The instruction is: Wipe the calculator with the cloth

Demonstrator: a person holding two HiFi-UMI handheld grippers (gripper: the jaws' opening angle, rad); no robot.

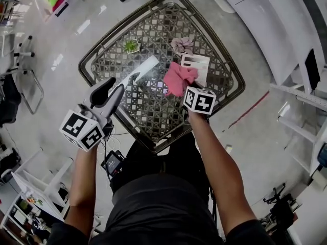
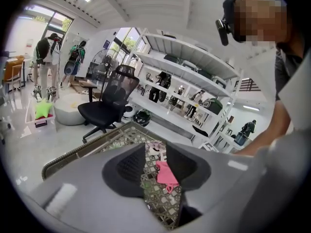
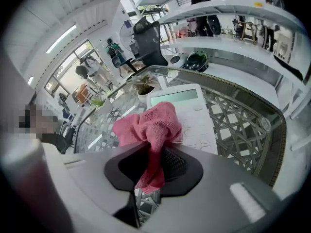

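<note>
Right gripper view: pink cloth [image 3: 151, 124] clenched in right gripper [image 3: 154, 168], over calculator [image 3: 197, 118].

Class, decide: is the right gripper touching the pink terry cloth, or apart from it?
Touching. The right gripper view shows the right gripper shut on the pink terry cloth, with the fabric pinched between its jaws and bunched above them.

cloth [image 1: 179, 79]: pink | calculator [image 3: 197, 123]: white, pale-green display | desk [image 1: 148, 111]: grey-brown lattice weave, dark rim | plant [image 1: 131, 46]: green leaves | chair [image 2: 104, 106]: black | floor [image 1: 61, 60]: pale grey
</note>
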